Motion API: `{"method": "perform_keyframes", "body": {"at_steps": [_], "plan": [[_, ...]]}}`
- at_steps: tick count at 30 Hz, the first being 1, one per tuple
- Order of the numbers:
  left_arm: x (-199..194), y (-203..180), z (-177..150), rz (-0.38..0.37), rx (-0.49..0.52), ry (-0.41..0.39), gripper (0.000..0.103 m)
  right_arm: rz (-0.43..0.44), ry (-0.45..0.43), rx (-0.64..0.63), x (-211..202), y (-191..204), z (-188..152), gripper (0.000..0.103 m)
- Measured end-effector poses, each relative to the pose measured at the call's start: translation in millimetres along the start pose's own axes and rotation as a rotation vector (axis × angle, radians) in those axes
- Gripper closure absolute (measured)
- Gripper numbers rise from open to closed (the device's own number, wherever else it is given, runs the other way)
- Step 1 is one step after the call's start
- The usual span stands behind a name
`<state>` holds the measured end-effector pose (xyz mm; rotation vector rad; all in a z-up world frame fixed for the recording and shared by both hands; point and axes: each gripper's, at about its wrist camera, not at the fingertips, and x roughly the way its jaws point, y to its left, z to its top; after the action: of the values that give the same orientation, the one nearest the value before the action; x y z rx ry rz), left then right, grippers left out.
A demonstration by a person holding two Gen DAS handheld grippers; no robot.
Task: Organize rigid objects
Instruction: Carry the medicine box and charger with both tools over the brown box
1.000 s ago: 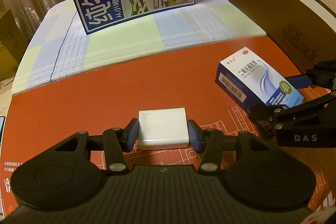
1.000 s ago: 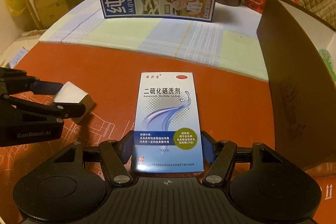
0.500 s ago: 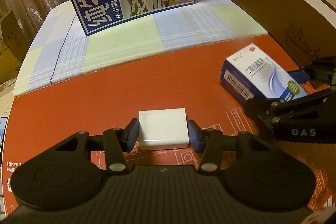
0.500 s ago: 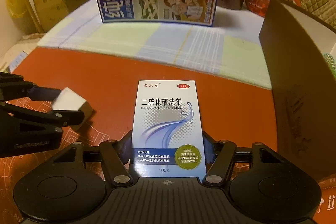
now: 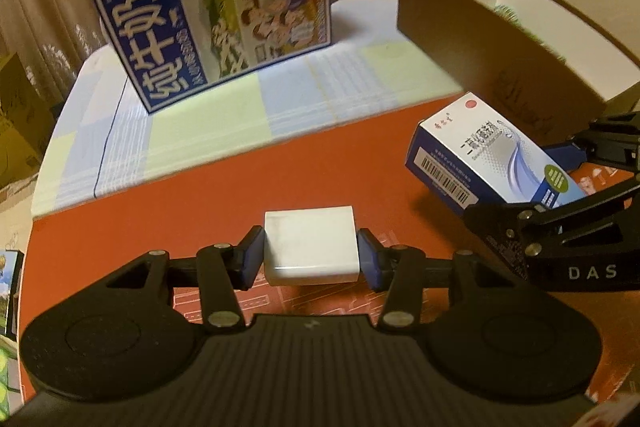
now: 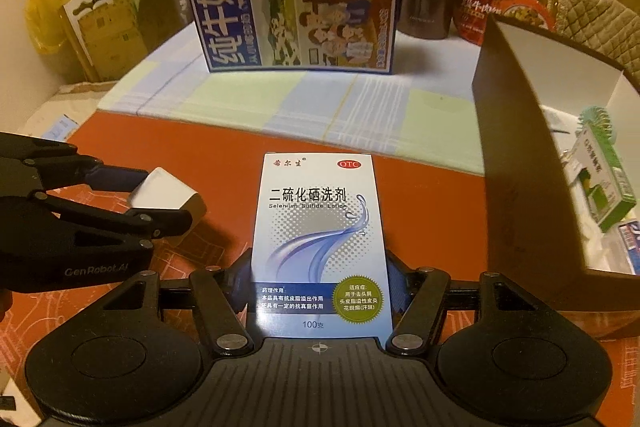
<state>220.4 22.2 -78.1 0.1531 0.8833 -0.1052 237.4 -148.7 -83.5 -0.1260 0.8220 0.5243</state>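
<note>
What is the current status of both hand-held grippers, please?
Left hand-held gripper shut on white block. Right hand-held gripper shut on blue lotion box. Both clear of mat. Brown bin alongside, nothing between.

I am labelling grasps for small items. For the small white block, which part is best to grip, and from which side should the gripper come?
Grip the small white block across its two short flat sides, coming from the near end along its length. Those sides are parallel and plain, so the pads sit flush. The left gripper holds it exactly so, one blue pad on each side.
</note>
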Motion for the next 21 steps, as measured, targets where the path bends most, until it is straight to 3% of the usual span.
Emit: {"method": "perform_keyframes", "body": {"at_steps": [11,21], "plan": [[-41.5,-44.2,32.8,-0.035,0.062,-0.076,0.058,-0.001,-0.068,0.035,-63.8,-26.8,0.0,0.042],[-57.9,-113.5,82.0,-0.116,0.124,-0.158,0.058,-0.067,-0.131,0.108,-117.1,-95.2,1.1,0.042]]}}
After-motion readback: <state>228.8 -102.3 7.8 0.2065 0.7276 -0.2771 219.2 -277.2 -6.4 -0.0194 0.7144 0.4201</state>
